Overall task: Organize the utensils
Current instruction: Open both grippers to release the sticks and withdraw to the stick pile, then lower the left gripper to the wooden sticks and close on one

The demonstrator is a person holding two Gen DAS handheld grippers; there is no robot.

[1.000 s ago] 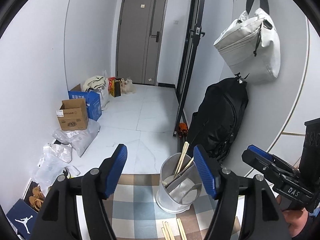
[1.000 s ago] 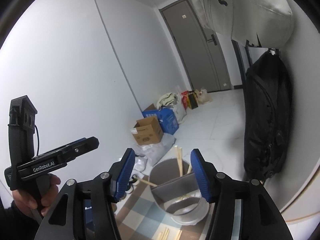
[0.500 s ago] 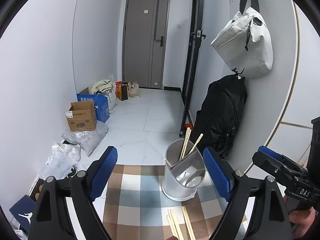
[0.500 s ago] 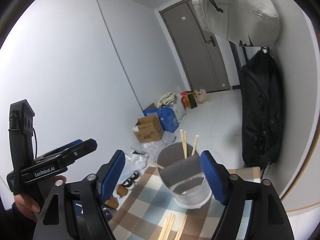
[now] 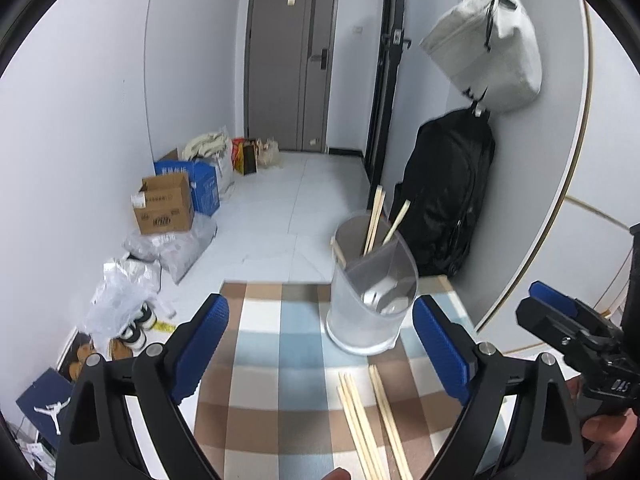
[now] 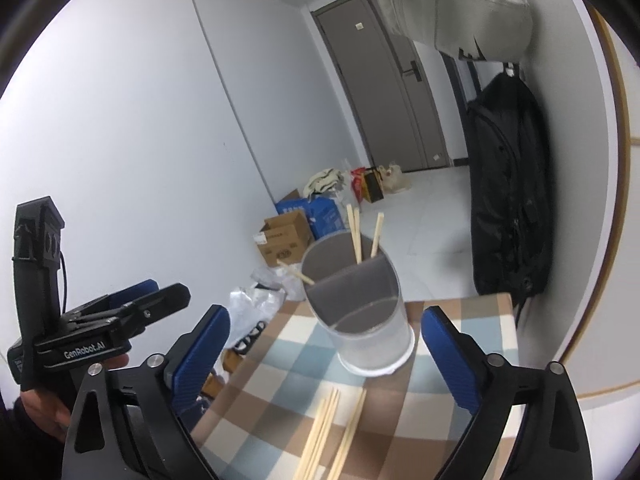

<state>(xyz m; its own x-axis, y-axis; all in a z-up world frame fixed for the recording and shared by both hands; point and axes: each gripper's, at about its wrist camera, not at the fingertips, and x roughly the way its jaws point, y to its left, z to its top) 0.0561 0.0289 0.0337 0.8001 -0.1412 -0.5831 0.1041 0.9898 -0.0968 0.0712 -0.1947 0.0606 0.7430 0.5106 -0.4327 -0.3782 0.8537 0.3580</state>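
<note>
Two claws, mine, both spread wide and holding nothing: the left claw (image 5: 320, 344) and the right claw (image 6: 324, 348) have just been opening, with only air between the blue pads. Under them lies the desk (image 5: 264, 364) in its checked cloth. Toward its far edge stands the holder (image 5: 370, 292), a clear divided cup, upright, with a few chopsticks already leaning in its back half and something metal in the front half that I cannot make out. Nearest me, loose sticks (image 5: 360, 416) lie flat on the cloth, just short of the holder, in a tight bundle.

My judgement of the risks: these sticks are thin and lie flush, so a wide claw may scrape the cloth and bunch it, or pinch several at once and let one slip free. The holder looks light, so a nudge from a stick tip could tip it off the desk.
</note>
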